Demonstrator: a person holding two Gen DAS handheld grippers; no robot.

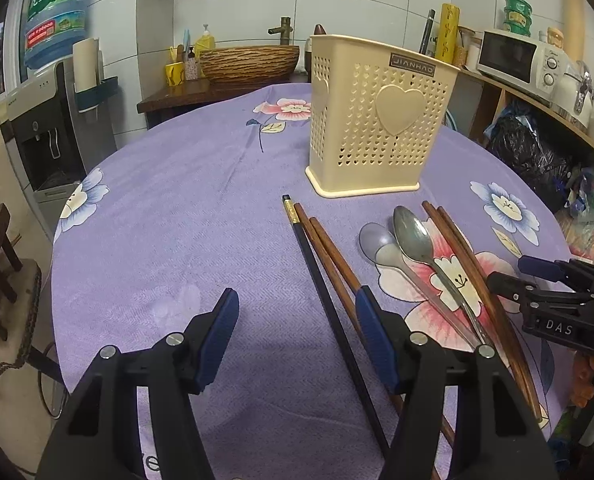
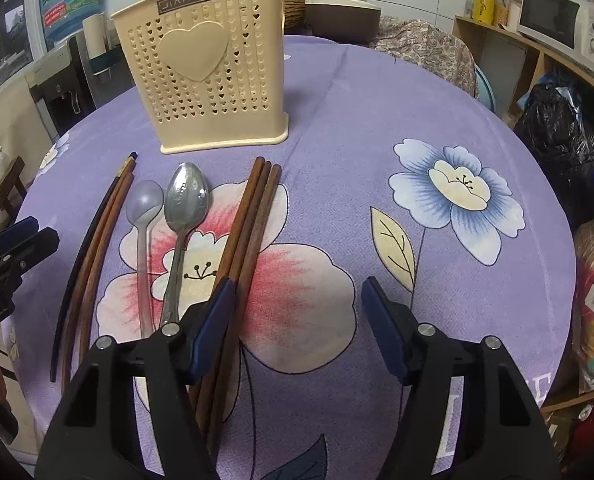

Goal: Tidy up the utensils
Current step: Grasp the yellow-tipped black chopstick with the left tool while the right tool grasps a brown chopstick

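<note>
Two black grippers with blue pads hover low over a round table draped in a purple floral cloth point(image 2: 337, 92), and both stand spread wide with nothing between their fingers. On the cloth, toward the table's middle, stands an upright cream plastic utensil holder perforated with small hearts point(image 2: 209, 76). Just in front of it, toward the near edge, the utensils lie in a loose row: a black chopstick point(image 2: 81, 240) beside two brown wooden chopsticks point(image 2: 101, 240), then a translucent plastic spoon point(image 2: 144, 216), a metal spoon point(image 2: 185, 208), and three more dark wooden chopsticks point(image 2: 253, 216). The left gripper point(image 1: 297, 336) straddles the black chopstick; the right gripper point(image 2: 295, 320) hangs above bare cloth beside the three-stick bundle.
</note>
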